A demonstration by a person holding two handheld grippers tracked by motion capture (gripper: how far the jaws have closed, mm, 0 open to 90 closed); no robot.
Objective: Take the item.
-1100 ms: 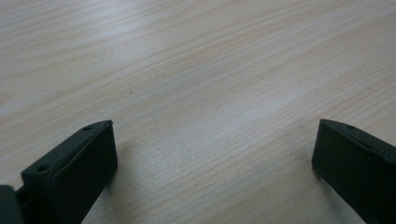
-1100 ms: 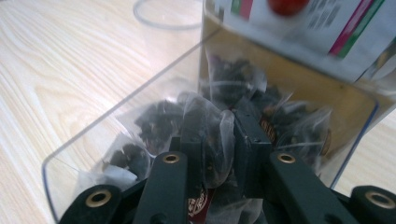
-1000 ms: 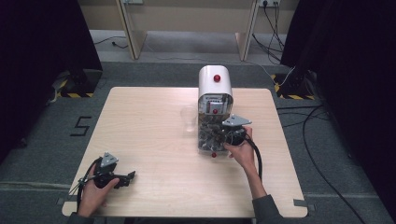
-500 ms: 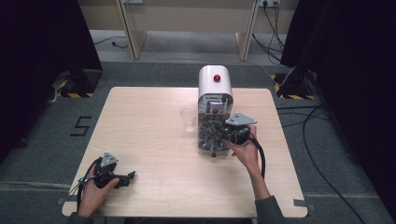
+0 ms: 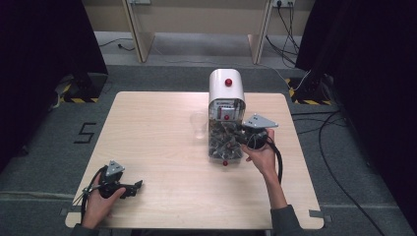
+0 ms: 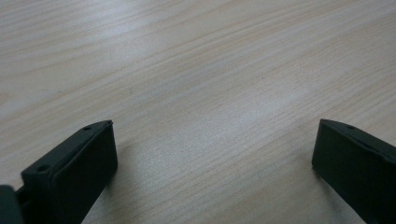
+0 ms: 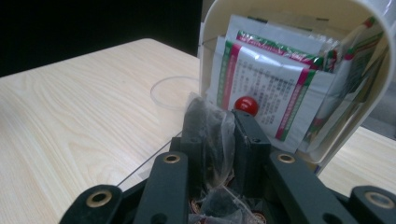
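Sachet [image 7: 211, 130], pinched inside right claw [image 7: 219, 140]

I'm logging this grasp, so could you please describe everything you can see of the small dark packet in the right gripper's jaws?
The dark packet is a small pouch of thin, crinkly, see-through film with dark contents. It stands upright, pinched between the jaws of the right gripper, its top edge poking above them. It sits over the open clear tray in front of the white dispenser, where similar packets lie, just ahead of the sachets stacked inside.
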